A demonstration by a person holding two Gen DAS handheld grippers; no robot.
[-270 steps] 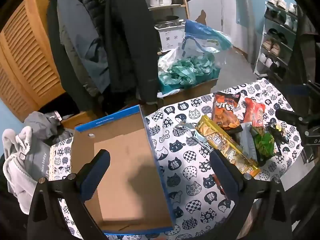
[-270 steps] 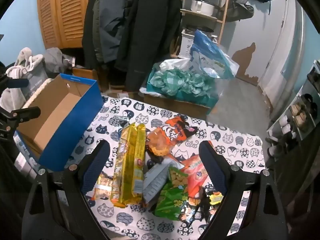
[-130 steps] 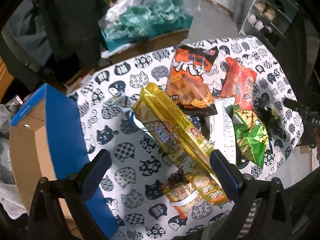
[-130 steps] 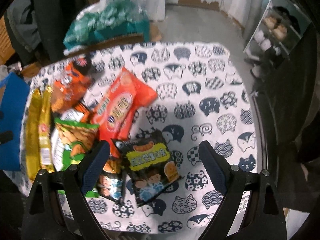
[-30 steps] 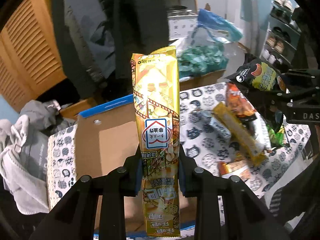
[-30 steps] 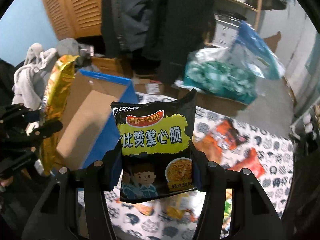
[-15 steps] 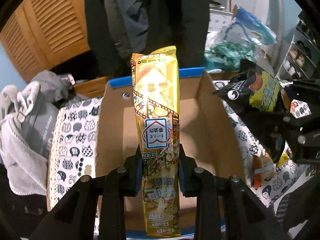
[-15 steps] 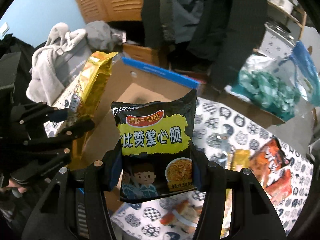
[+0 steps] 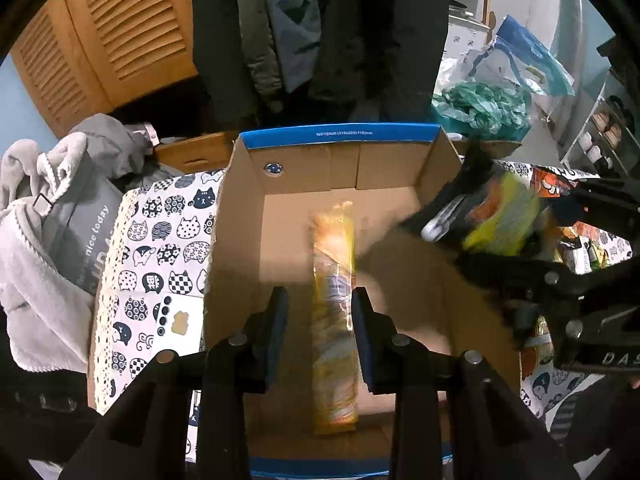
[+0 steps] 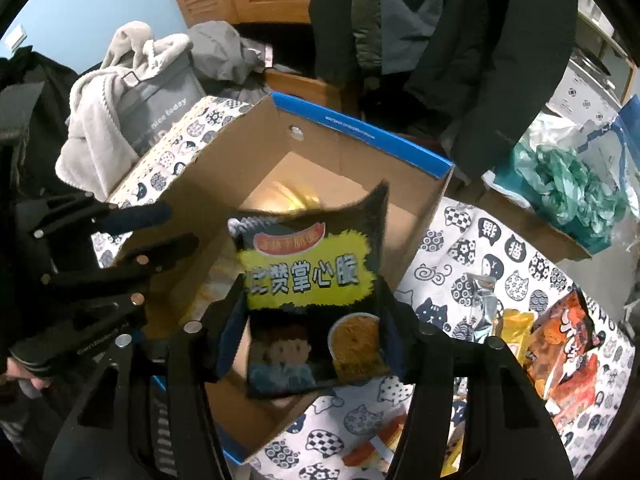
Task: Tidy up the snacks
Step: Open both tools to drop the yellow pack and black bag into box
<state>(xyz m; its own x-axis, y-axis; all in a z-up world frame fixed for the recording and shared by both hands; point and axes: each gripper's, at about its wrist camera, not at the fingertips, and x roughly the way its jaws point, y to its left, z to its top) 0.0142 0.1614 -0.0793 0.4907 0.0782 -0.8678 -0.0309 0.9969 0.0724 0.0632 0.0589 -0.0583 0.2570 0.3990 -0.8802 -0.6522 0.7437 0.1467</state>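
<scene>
A blue-rimmed cardboard box (image 9: 336, 136) stands on the cat-print tablecloth; it also shows in the right wrist view (image 10: 360, 128). My left gripper (image 9: 318, 320) is open over the box, and the long yellow snack pack (image 9: 334, 320) is blurred between and below its fingers, dropping onto the box floor. My right gripper (image 10: 314, 328) is over the box's right side with its jaws parted, and the black-and-yellow noodle snack bag (image 10: 312, 300) is blurred, slipping out between them. That bag shows in the left wrist view (image 9: 492, 220) at the box's right wall.
Several snack packs (image 10: 560, 344) lie on the tablecloth (image 10: 480, 248) right of the box. Grey clothes (image 9: 52, 216) are piled left of the box. Dark coats (image 9: 320, 28) hang behind it, beside a bin of teal bags (image 9: 484, 108).
My left gripper opened and let go of the yellow pack, which fell into the box. My right gripper moved over the box, opened, and the noodle bag began to drop.
</scene>
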